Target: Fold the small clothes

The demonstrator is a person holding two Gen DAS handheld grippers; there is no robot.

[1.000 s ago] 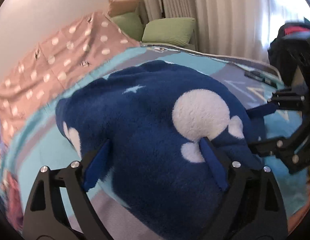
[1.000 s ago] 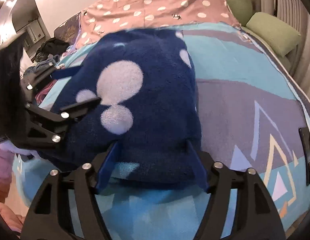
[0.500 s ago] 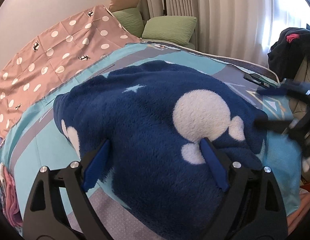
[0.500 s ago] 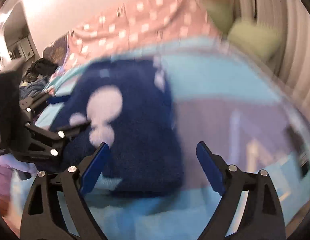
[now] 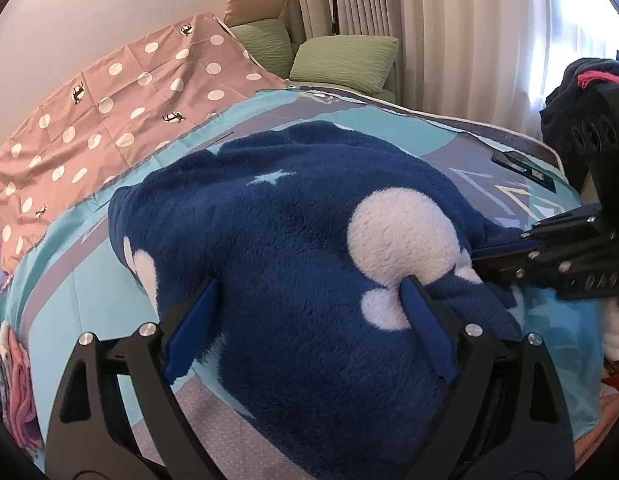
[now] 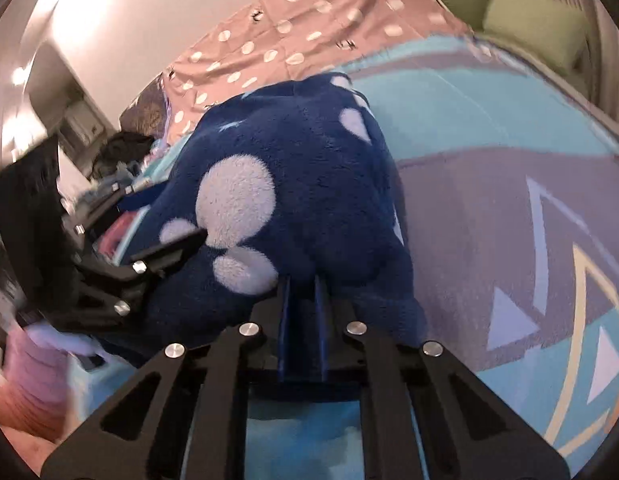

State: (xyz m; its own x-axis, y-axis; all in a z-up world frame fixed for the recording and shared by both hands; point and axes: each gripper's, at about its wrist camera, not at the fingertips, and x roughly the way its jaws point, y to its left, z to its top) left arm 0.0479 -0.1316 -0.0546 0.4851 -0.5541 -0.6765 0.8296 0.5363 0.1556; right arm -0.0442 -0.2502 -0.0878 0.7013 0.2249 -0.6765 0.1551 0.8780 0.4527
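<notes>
A dark blue fleece garment [image 5: 293, 240] with white round patches lies bunched on the bed; it also shows in the right wrist view [image 6: 301, 184]. My left gripper [image 5: 309, 304] is open, its blue pads straddling the near part of the fleece. My right gripper [image 6: 303, 284] is shut on the near edge of the fleece, and it enters the left wrist view [image 5: 485, 254] from the right, at the fleece's right edge. The left gripper shows at the left of the right wrist view [image 6: 165, 216].
The bed has a turquoise and grey patterned cover [image 5: 485, 160] and a pink polka-dot cloth [image 5: 109, 100] at its far side. Green pillows [image 5: 345, 62] lie by the curtains. A dark clothes pile [image 5: 581, 92] sits at right. A dark flat device [image 5: 523, 164] lies on the cover.
My right gripper was open and has moved in and shut on the near edge of the fleece. My left gripper has stayed open over the garment.
</notes>
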